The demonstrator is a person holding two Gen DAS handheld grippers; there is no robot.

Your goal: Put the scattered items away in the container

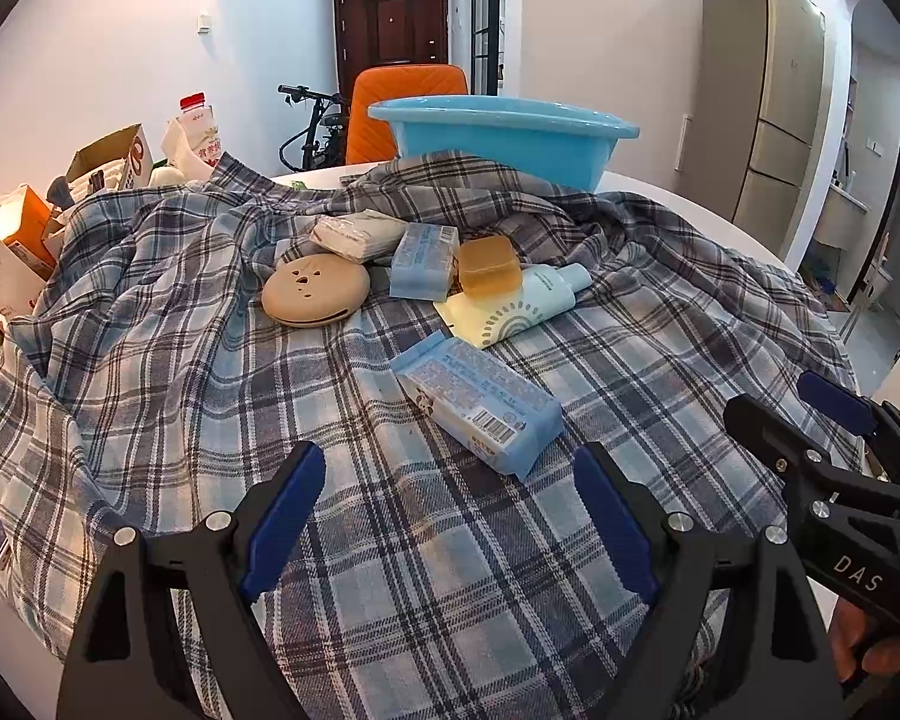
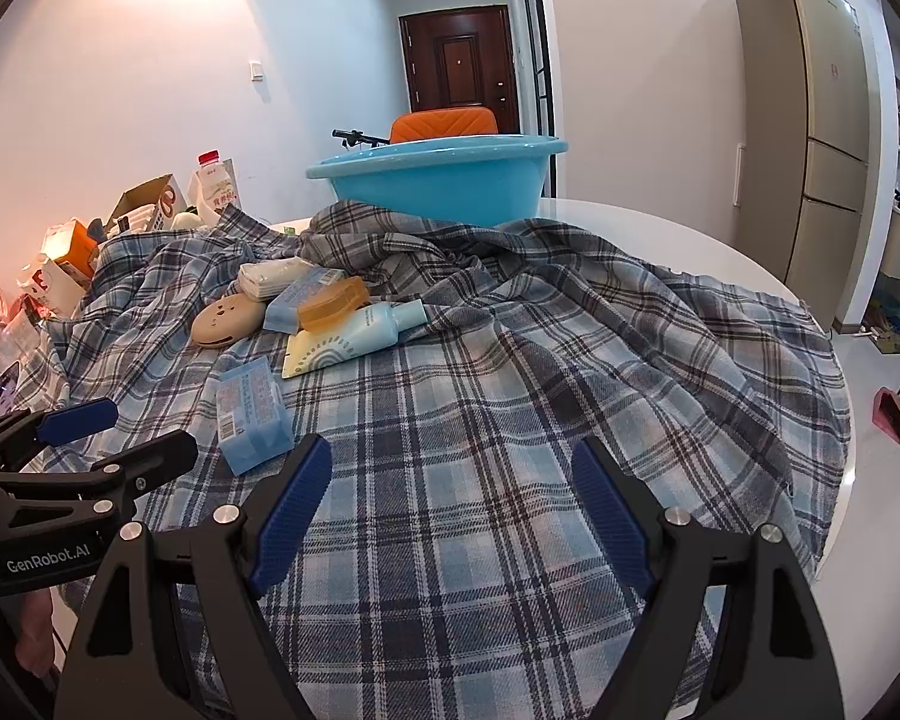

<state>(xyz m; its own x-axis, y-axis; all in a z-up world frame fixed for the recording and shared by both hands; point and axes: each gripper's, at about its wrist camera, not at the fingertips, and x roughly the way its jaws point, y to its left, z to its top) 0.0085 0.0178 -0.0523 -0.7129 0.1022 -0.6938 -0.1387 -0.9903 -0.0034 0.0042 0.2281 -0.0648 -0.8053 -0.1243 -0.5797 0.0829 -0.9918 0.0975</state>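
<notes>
left tongs [image 1: 450, 516] wide, empty | right tongs [image 2: 450, 510] wide, empty | tissue pack [image 1: 480, 405] just ahead on plaid cloth [image 1: 390, 600] | blue basin [image 1: 504, 135] beyond

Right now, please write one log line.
left claw open | right claw open | items on cloth | tub unfilled
</notes>
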